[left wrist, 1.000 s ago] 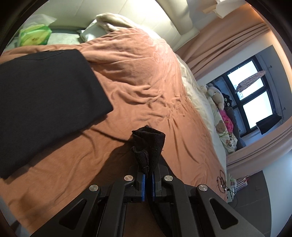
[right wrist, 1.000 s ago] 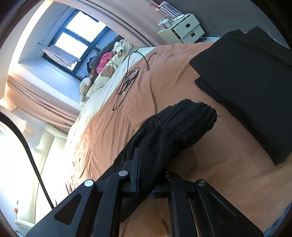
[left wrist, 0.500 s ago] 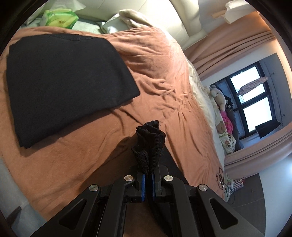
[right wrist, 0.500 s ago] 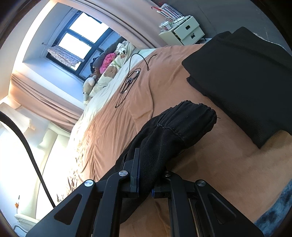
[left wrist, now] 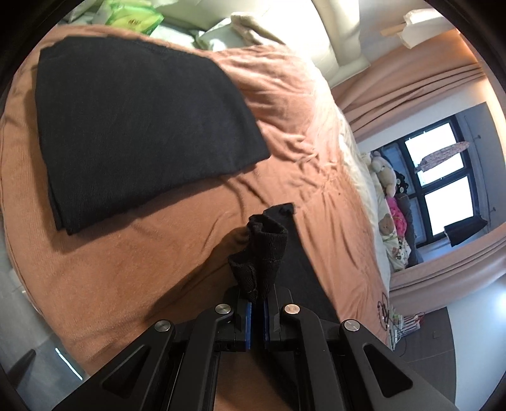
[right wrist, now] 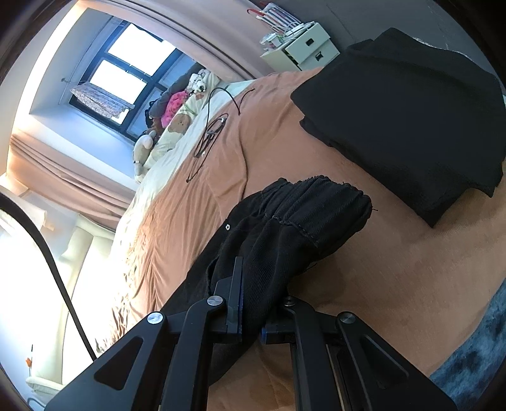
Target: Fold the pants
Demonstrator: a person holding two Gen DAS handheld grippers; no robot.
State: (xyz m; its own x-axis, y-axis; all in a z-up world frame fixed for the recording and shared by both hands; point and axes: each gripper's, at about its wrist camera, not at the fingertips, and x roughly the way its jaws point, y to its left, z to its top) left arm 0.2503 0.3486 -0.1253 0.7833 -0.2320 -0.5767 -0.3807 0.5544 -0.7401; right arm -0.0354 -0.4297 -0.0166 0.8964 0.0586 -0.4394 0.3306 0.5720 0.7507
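Over bedspread (left wrist: pixel 132 253) | black ribbed pants (right wrist: pixel 300 227) bunched | both jaws clamping pants

Bed, rust-brown blanket (left wrist: pixel 164 253); folded black garment (left wrist: pixel 136 126), black cable (right wrist: pixel 212 132) lying on it.

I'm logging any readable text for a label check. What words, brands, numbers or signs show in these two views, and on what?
None can be read.
Green packet at the head of the bed: it has print, too blurred to read.
White drawer unit: no label visible.
Black pants, folded black garment, brown blanket: no text visible.
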